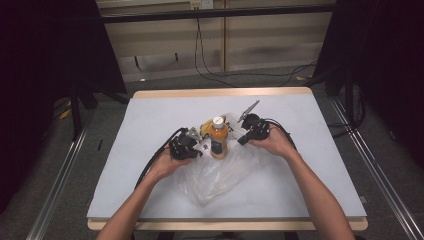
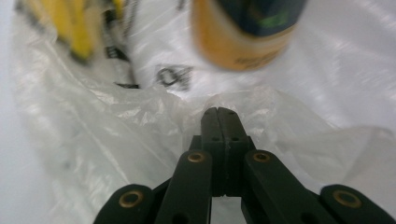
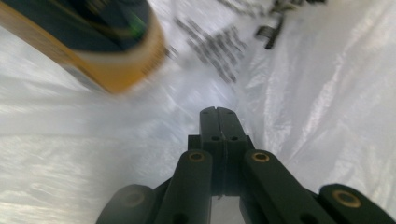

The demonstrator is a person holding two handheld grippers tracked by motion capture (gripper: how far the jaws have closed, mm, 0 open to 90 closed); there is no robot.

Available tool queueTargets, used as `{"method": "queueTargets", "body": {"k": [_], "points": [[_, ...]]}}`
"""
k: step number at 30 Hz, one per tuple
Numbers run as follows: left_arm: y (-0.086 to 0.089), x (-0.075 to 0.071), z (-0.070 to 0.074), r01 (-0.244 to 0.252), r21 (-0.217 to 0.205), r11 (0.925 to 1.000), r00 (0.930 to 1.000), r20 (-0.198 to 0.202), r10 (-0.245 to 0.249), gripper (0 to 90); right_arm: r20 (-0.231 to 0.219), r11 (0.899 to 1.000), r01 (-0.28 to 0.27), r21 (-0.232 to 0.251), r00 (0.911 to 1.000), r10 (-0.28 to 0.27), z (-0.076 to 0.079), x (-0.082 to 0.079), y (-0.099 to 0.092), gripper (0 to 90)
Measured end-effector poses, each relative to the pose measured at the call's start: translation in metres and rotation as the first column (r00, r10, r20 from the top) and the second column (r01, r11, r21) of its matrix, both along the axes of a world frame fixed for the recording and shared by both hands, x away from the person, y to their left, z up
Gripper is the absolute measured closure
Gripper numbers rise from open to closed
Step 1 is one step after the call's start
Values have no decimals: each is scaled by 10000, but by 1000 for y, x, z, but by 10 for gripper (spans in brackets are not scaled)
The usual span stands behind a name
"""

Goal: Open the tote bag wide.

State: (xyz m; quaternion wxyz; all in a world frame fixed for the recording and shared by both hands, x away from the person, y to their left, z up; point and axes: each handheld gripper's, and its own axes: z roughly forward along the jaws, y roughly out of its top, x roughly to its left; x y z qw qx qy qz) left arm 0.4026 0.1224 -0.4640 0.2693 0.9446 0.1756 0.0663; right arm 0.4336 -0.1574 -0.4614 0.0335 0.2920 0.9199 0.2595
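Observation:
A clear plastic bag (image 1: 220,175) lies crumpled in the middle of the table. Inside its open mouth an orange drink bottle (image 1: 218,137) with a white cap stands upright, and a yellow item (image 1: 206,126) rests just behind it. My left gripper (image 1: 201,148) sits at the bag's left rim, its jaws shut on the film (image 2: 154,116). The bottle's base (image 2: 243,42) and the yellow item (image 2: 74,28) lie beyond those jaws. My right gripper (image 1: 241,140) is at the bag's right rim, shut on the film (image 3: 289,116), with the bottle (image 3: 93,42) blurred to its upper left.
The bag rests on a pale grey mat (image 1: 150,125) that covers a wood-edged table. Black cables trail from both grippers along the person's forearms. Dark curtains and stands flank the table, and cables run across the floor behind it.

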Motion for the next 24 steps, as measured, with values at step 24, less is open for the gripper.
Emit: {"method": "queueTargets", "body": {"k": [24], "points": [[59,8,2,-1409,-1264,9819,9898,36,1425,900,490,9930,1175,119,9918,-1179,-1,-3,-28,900]]}}
